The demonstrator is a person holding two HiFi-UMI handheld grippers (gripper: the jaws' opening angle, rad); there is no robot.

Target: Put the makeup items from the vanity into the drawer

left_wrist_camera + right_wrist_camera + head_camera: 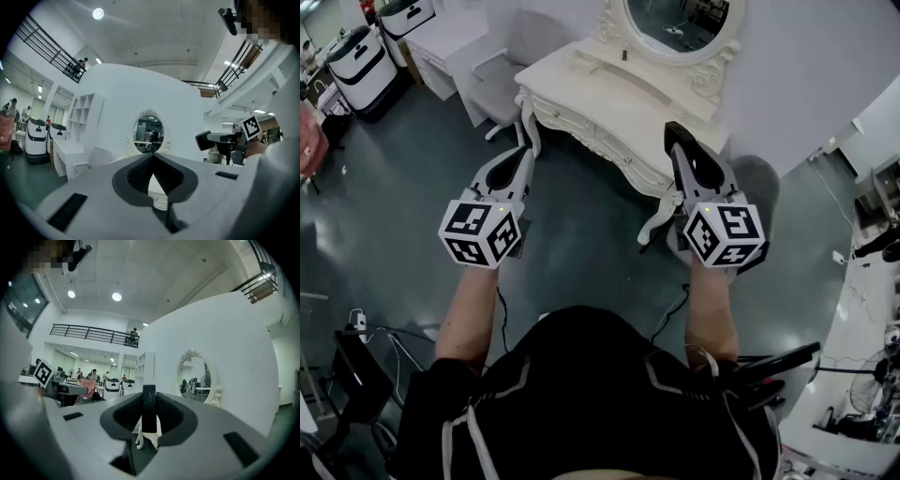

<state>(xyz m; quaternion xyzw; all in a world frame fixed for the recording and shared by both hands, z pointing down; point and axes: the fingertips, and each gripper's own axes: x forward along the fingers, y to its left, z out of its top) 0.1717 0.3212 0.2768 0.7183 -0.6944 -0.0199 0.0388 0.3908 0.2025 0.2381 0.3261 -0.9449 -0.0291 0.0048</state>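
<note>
Standing well back from the white desk (609, 98), we note that its drawer (623, 153) appears closed, so it must be opened before anything is stowed. The oval mirror (675, 23) rises at the rear. Our left claw (152, 157) is closed on nothing, in our judgement kept free for the drawer handle. Our right claw (149, 401) is clamped on a slim dark stick (149, 416), upright for carrying. One small dark item (623, 54) lies on the desk near the mirror.
</note>
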